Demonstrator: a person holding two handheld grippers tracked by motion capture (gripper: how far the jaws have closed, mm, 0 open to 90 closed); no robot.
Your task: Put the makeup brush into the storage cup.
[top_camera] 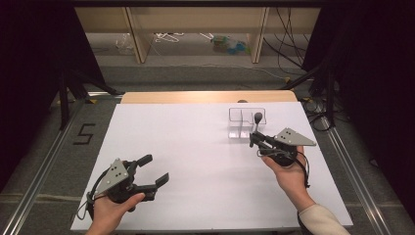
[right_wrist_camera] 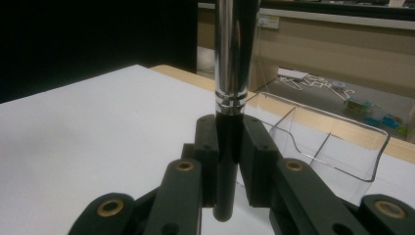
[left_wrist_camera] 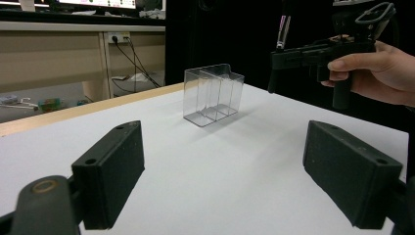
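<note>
Your left gripper [top_camera: 155, 171] rests at seven o'clock on the white table [top_camera: 195, 161], jaws spread with nothing between them. Your right gripper [top_camera: 253, 138], at three o'clock, clamps a brush [right_wrist_camera: 234, 73] upright, just beside the clear organizer [top_camera: 246, 120].

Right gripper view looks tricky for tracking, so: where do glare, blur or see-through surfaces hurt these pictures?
Right gripper view: bright streaks on the brush handle's chrome ferrule; near jaws soft. Left gripper view: the clear divided organizer shows the table through its walls. High view: organizer faint against the white sheet, surroundings dark.
</note>
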